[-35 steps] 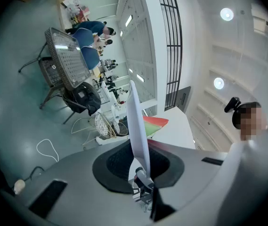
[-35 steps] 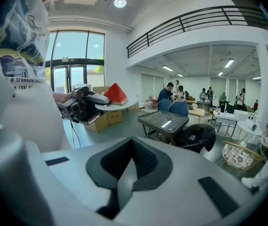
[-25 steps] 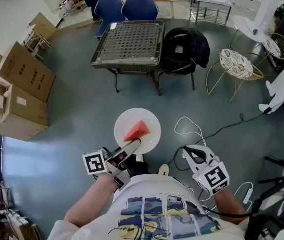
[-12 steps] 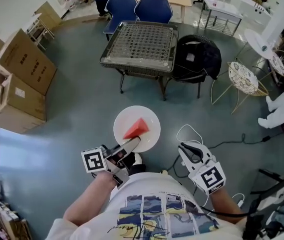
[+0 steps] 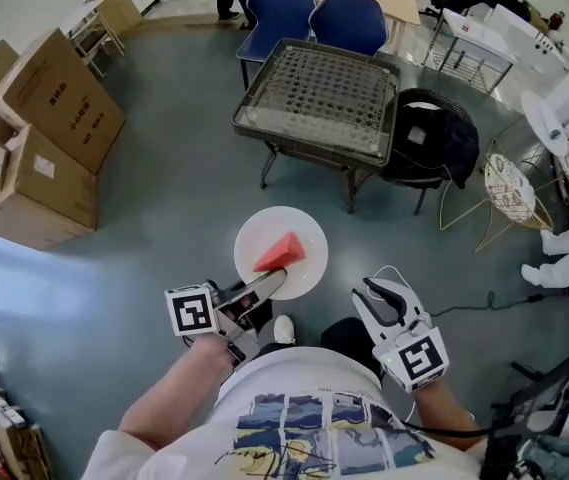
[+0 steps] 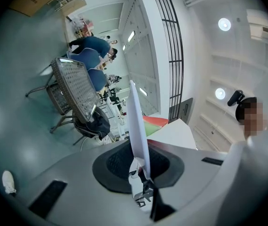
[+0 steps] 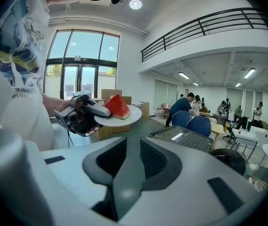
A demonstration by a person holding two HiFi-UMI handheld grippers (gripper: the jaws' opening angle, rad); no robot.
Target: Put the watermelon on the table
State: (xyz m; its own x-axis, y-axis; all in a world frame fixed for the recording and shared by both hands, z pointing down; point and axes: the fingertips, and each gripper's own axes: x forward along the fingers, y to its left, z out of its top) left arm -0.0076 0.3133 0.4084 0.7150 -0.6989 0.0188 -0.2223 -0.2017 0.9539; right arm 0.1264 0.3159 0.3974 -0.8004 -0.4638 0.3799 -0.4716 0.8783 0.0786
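A red wedge of watermelon [image 5: 280, 251] lies on a round white plate [image 5: 256, 236]. My left gripper [image 5: 268, 287] is shut on the plate's near rim and holds it level above the grey floor. In the left gripper view the plate [image 6: 136, 121] runs edge-on out of the jaws, with the watermelon [image 6: 156, 123] beyond it. My right gripper [image 5: 378, 299] hangs to the right of the plate, shut and empty. Its own view shows the watermelon [image 7: 117, 107] and the plate [image 7: 133, 115] off to the left. The mesh-topped table [image 5: 324, 93] stands ahead.
Two blue chairs [image 5: 314, 13] stand behind the table, and a black chair with a bag [image 5: 429, 143] is at its right. Cardboard boxes [image 5: 49, 118] are stacked at the left. A wire chair [image 5: 509, 193] and a white cable [image 5: 464, 303] are on the right.
Both grippers and the plate have been carried forward across the floor toward the mesh table, which now shows further right. The left gripper's hold on the plate is the same.
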